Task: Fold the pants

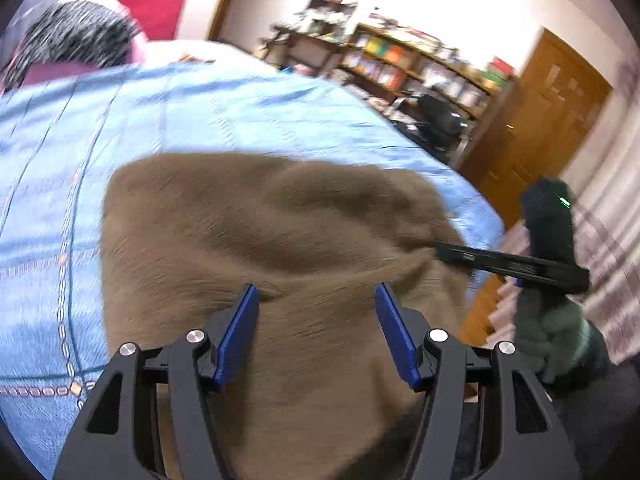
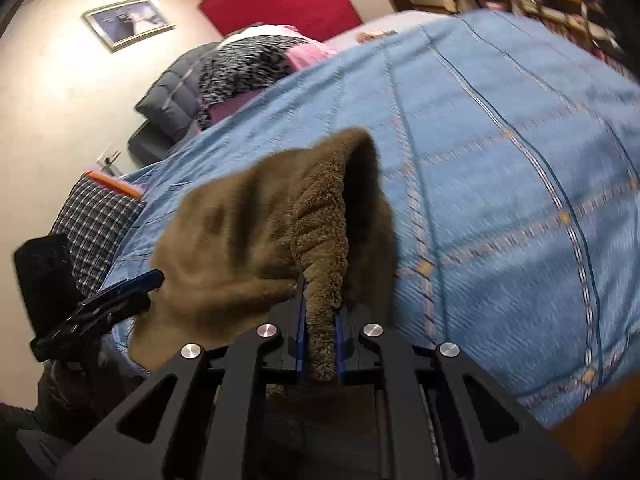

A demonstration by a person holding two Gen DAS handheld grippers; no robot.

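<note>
brown fleece pants [image 1: 280, 240] lie bunched on the blue bedspread [image 1: 120, 140]. left wrist view: left gripper [image 1: 316, 312] jaws released above fabric. right wrist view only: right gripper [image 2: 320, 320] jaws clenched on a fuzzy pants fold, w/ framed picture [image 2: 128, 20] on wall.

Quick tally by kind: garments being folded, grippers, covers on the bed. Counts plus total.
Pants: 1, brown fleece
Grippers: 2, left gripper open over the pants, right gripper shut on a fold of them
Bedspread: 1, blue
Total: 4
</note>
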